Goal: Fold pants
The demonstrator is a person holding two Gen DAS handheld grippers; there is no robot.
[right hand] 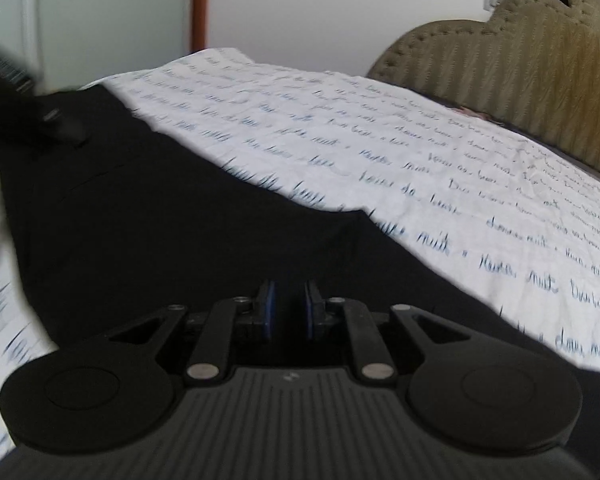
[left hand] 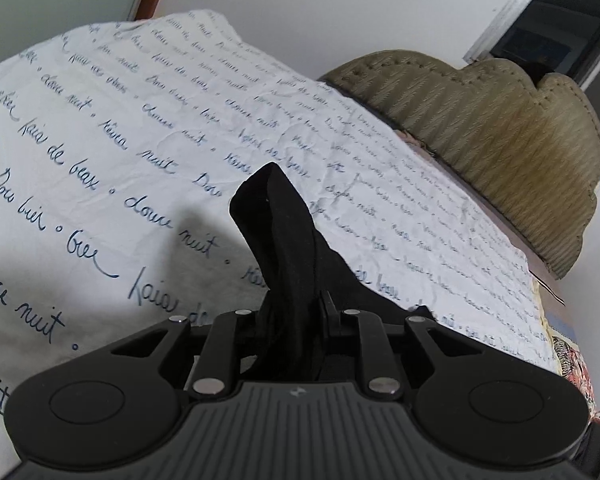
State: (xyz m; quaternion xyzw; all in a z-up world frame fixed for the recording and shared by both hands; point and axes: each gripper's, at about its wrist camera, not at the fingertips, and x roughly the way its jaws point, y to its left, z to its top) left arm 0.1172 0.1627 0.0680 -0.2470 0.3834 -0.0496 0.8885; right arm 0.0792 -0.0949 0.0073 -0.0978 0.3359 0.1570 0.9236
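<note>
The black pants (right hand: 148,216) lie spread on a bed covered by a white sheet with blue handwriting (right hand: 420,160). My left gripper (left hand: 292,304) is shut on a bunched end of the pants (left hand: 276,216), which sticks up from between its fingers above the sheet (left hand: 120,128). It also shows as a dark blurred shape at the far left in the right wrist view (right hand: 40,116). My right gripper (right hand: 290,308) hovers over the black cloth with its blue pads (right hand: 269,308) slightly apart and nothing between them.
A padded olive headboard (left hand: 500,128) stands on the right side of the bed, also in the right wrist view (right hand: 520,68). White walls, a wooden door frame (right hand: 200,4) and a dark window (left hand: 552,20) are behind. A patterned bedcover edge (left hand: 572,360) shows at right.
</note>
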